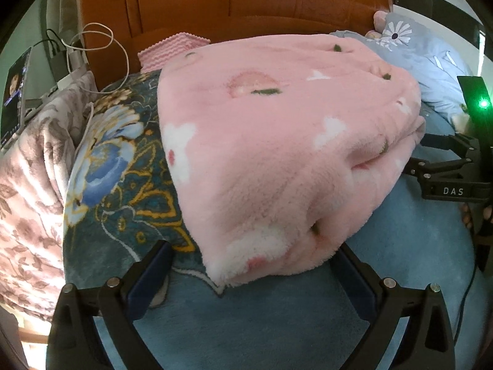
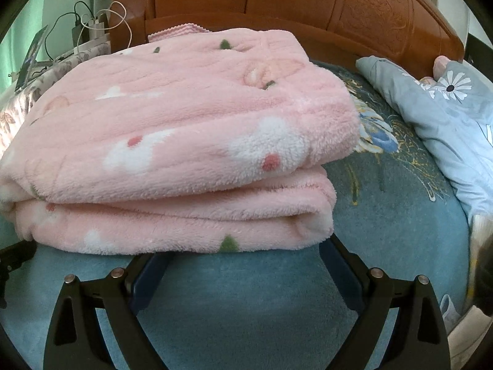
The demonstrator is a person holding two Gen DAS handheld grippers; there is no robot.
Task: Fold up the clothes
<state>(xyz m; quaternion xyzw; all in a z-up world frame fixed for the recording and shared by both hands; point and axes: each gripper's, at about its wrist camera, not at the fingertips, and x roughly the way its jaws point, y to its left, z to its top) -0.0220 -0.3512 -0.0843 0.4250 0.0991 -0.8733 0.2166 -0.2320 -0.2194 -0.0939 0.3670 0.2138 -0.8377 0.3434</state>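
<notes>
Left wrist view: The pink fleece garment (image 1: 277, 141) lies folded on the blue floral bedspread (image 1: 129, 185), ahead of the wooden headboard (image 1: 231, 0). Its near corner rests between the fingers of the left gripper (image 1: 255, 265), which stand spread wide, one on each side of the corner, neither visibly pinching the cloth. The right gripper (image 1: 431, 157) shows at the right edge, close to the garment's side; from here its jaws look parted, with nothing in them. A second pink textured cloth (image 1: 172, 49) sits behind the garment. A grey-blue daisy-print item (image 1: 431, 58) lies at the far right. Cables and a charger (image 1: 92, 46) sit on the side surface at left, beside a lit screen (image 1: 15, 92).

Right wrist view: The garment (image 2: 185, 141) presents at least 2 stacked thick layers with a rounded fold facing the camera, edges roughly aligned. The right gripper (image 2: 243, 256) is spread, fingers just under and in front of the lower layer; contact cannot be confirmed. The daisy-print item (image 2: 446, 117) lies well apart at right, loose and not neatly folded.

Progress, as a judgement: folding of the pink garment appears essentially complete; a final squaring or pressing may remain. The daisy-print item may be the next piece.

Containers: none visible in either view.
</notes>
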